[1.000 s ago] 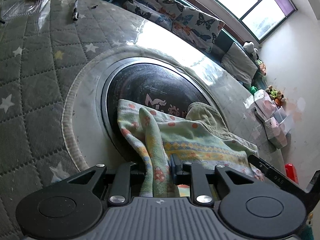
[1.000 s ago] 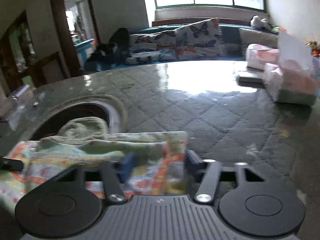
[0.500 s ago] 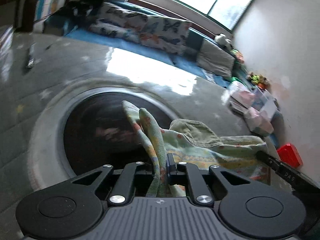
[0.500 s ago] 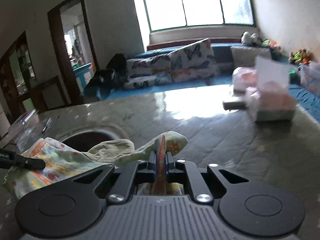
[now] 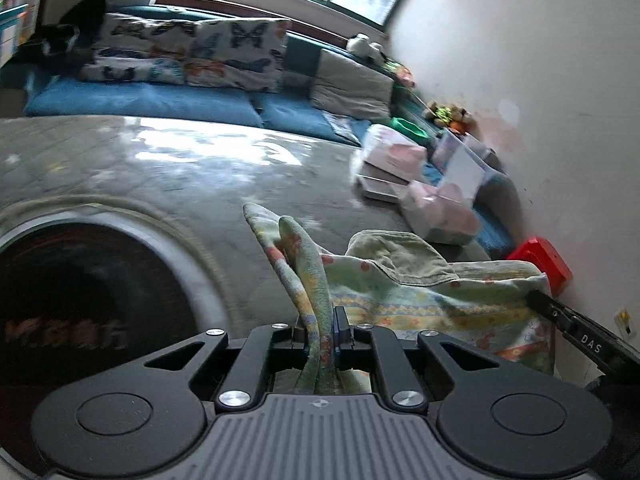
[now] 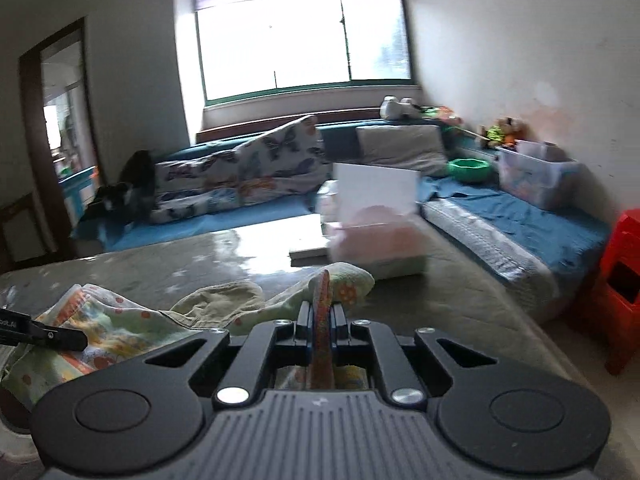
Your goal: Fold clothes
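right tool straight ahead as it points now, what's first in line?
Beyond the cloth it already pinches, probably the pink box on the quilted table; depth is unclear in the fisheye, and it might pass above it.

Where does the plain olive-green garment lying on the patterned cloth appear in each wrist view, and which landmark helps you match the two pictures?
Left wrist: the olive-green garment sits right of centre, above the closed left gripper.
Right wrist: it lies left of centre, beside the closed right gripper.
Shared landmark: butterfly cushions under the window.

Both wrist views look close along their fingers, sharing the patterned cloth [image 5: 420, 300] and far sofa [image 6: 248, 184].
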Demonstrator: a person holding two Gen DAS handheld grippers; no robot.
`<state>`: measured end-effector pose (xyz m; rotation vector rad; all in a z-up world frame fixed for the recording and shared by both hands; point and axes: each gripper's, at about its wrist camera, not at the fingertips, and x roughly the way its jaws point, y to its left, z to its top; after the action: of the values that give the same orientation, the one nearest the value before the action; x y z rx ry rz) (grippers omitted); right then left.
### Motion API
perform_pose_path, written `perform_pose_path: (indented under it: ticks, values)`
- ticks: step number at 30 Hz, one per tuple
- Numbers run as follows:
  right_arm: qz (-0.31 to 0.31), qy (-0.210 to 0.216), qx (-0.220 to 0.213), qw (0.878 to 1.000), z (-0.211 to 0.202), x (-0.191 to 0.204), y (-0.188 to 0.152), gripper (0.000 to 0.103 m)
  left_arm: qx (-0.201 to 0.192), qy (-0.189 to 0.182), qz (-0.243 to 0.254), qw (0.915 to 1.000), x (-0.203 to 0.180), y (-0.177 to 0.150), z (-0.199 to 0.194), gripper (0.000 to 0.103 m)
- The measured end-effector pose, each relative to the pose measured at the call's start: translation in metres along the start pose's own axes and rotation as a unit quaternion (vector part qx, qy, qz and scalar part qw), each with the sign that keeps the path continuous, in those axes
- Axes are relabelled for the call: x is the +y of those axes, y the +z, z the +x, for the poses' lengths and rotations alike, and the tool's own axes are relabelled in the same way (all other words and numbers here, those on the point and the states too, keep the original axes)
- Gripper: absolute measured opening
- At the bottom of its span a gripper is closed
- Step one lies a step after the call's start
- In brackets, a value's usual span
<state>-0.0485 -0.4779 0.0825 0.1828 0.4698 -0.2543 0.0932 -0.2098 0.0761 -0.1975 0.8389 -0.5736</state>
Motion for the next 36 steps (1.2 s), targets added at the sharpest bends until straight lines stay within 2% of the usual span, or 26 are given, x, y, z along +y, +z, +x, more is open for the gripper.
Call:
perform_pose_path:
  ticks: [3, 7, 8, 9, 11, 12, 14, 16, 20, 23, 29, 30, 31, 33, 36]
  values:
    - [0.009, -0.018, 0.011, 1.0, 0.007, -0.013, -0.005, 0.007, 0.017, 0.01, 0.01, 0.9998, -0.007, -0.002, 0.018, 0.012]
    - [0.021, -0.037, 0.038, 0.998, 0.021, -0.027, -0.018, 0.009, 0.036, 0.033, 0.022, 0.9986, -0.009, -0.007, 0.034, 0.02]
    - [0.022, -0.041, 0.042, 0.998, 0.024, -0.029, -0.021, 0.011, 0.037, 0.038, 0.024, 0.9983, -0.006, -0.008, 0.035, 0.026]
    - [0.023, -0.046, 0.046, 0.998, 0.027, -0.031, -0.023, 0.015, 0.038, 0.044, 0.025, 0.998, -0.004, -0.009, 0.035, 0.04]
    - [0.024, -0.061, 0.049, 0.997, 0.029, -0.034, -0.027, 0.019, 0.032, 0.063, 0.033, 0.9969, 0.0, -0.008, 0.032, 0.049]
    - [0.026, -0.066, 0.05, 0.996, 0.03, -0.035, -0.028, 0.019, 0.028, 0.073, 0.037, 0.9962, 0.001, -0.008, 0.03, 0.05]
    - [0.032, -0.059, 0.047, 0.997, 0.03, -0.036, -0.029, 0.02, 0.022, 0.086, 0.04, 0.9953, 0.004, -0.006, 0.026, 0.055]
    - [0.033, -0.043, 0.05, 0.997, 0.033, -0.034, -0.03, 0.039, 0.016, 0.086, 0.033, 0.9956, 0.004, -0.004, 0.024, 0.063]
    - [0.033, -0.006, 0.072, 0.997, 0.047, -0.024, -0.034, 0.04, 0.016, 0.076, 0.047, 0.9959, -0.008, -0.008, 0.026, 0.075]
    - [0.036, -0.002, 0.089, 0.995, 0.058, -0.021, -0.039, 0.04, 0.025, 0.075, 0.06, 0.9951, -0.015, -0.013, 0.033, 0.076]
    - [0.028, -0.002, 0.091, 0.995, 0.062, -0.016, -0.036, 0.042, 0.039, 0.085, 0.07, 0.9931, -0.019, -0.02, 0.046, 0.078]
    - [0.027, -0.002, 0.092, 0.995, 0.063, -0.015, -0.035, 0.045, 0.038, 0.087, 0.071, 0.9929, -0.019, -0.02, 0.046, 0.079]
    - [0.025, -0.002, 0.092, 0.995, 0.063, -0.014, -0.035, 0.053, 0.038, 0.089, 0.072, 0.9927, -0.019, -0.021, 0.046, 0.081]
    - [0.021, -0.001, 0.094, 0.995, 0.066, -0.011, -0.034, 0.063, 0.036, 0.089, 0.077, 0.9924, -0.02, -0.021, 0.046, 0.084]
    - [0.008, 0.002, 0.098, 0.995, 0.074, 0.0, -0.035, 0.066, 0.034, 0.09, 0.084, 0.9918, -0.022, -0.023, 0.045, 0.092]
